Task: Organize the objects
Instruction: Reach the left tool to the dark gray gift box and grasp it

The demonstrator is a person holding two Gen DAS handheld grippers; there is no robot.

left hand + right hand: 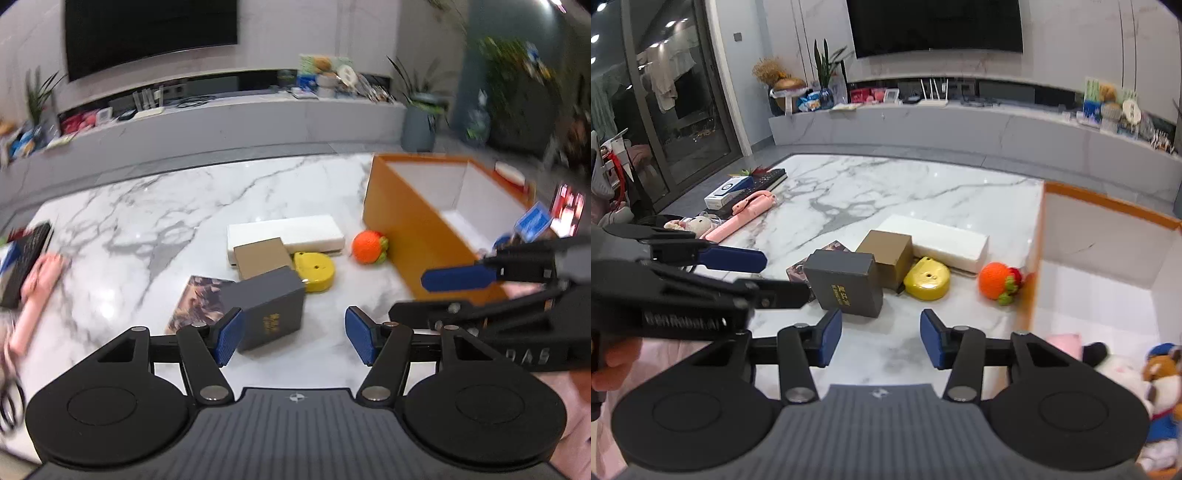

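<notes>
Grey box [267, 308] lies just beyond left hand-held gripper [293, 336].

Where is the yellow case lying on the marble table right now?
In both wrist views the yellow case lies mid-table, in front of the long white box, touching the brown box on its left, with the orange knitted ball apart on its right.

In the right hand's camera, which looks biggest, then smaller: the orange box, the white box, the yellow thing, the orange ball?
1. orange box, though partly cut off
2. white box
3. yellow thing
4. orange ball
The last two look close.
</notes>
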